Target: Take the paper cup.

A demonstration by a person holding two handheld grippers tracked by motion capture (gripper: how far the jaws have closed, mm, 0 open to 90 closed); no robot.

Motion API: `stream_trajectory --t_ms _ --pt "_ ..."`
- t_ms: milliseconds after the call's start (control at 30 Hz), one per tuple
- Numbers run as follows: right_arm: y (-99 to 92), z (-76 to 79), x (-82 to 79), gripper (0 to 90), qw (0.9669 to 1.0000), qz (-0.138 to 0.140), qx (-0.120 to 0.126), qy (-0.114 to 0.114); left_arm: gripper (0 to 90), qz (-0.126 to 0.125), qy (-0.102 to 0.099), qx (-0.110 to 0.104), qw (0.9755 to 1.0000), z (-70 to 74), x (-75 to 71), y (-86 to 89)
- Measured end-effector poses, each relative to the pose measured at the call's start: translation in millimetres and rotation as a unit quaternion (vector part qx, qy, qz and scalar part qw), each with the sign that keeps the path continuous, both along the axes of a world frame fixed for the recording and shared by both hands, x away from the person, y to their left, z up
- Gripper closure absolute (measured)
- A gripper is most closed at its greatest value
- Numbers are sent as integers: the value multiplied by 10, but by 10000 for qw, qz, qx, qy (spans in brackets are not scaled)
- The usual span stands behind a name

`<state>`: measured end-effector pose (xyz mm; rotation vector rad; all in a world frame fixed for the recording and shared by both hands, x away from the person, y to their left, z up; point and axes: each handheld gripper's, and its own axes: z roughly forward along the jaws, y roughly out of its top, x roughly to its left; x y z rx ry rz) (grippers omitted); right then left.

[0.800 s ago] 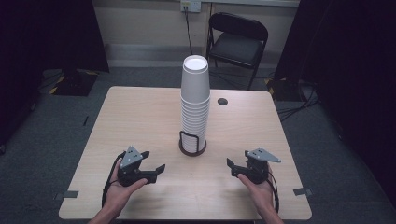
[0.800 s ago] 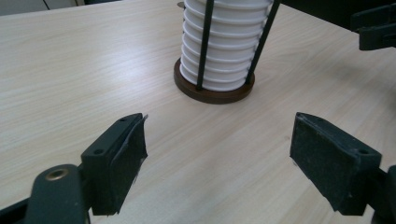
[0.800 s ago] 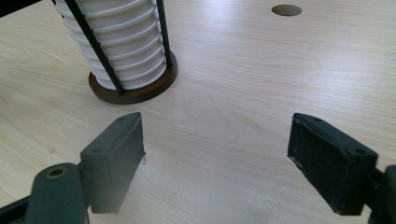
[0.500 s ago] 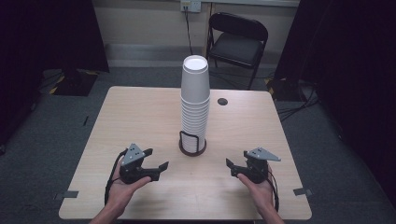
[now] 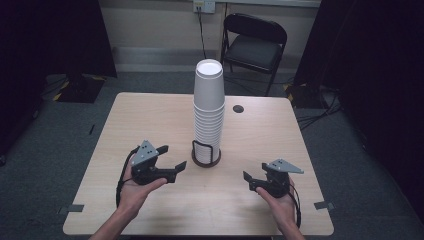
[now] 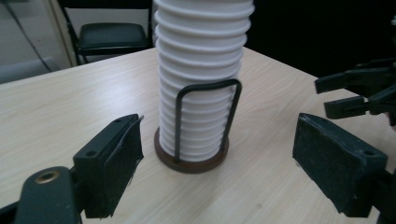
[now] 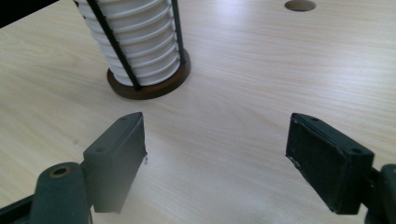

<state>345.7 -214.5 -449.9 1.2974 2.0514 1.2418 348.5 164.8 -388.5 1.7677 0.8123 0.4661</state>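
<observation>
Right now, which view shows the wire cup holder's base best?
The left gripper view: the cup holder shows its round brown base and one whole wire loop around the cup stack. The right gripper view crops the wires; the high view shows it small.

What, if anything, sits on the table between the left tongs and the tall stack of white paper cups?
Nothing visible does. The left tongs stand open, facing the tall stack of white paper cups, with bare light wooden table between. The thin black wire loop of the round brown holder base rises against the lower cups.
</observation>
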Motion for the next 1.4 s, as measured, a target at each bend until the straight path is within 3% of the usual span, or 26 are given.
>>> stream_trajectory --t_ms 67,200,300,600,733,900,1200,1400 --pt "1 0 -3 177 10000 30 -24 43 157 19 -21 -102 9999 67 19 -26" --pt "-4 -4 7 173 10000 -3 -28 33 156 -54 -151 -23 9999 193 60 -62" --pt "-11 -12 15 168 10000 1 7 57 158 -149 -118 -91 9998 266 93 -73" --pt "-1 -7 5 170 10000 10 -30 44 159 -105 -153 -323 9993 528 201 -56" --pt "13 -15 17 171 10000 46 25 57 157 -170 -288 -301 9990 691 248 -100" --pt "30 -18 27 172 9999 79 31 75 156 -165 -379 -469 9980 775 290 -181" --pt "28 -26 24 175 9999 93 6 99 159 -203 -420 -349 9983 983 396 -314" --pt "53 -36 26 178 9998 138 4 111 160 -155 -505 -420 9977 1113 483 -311"
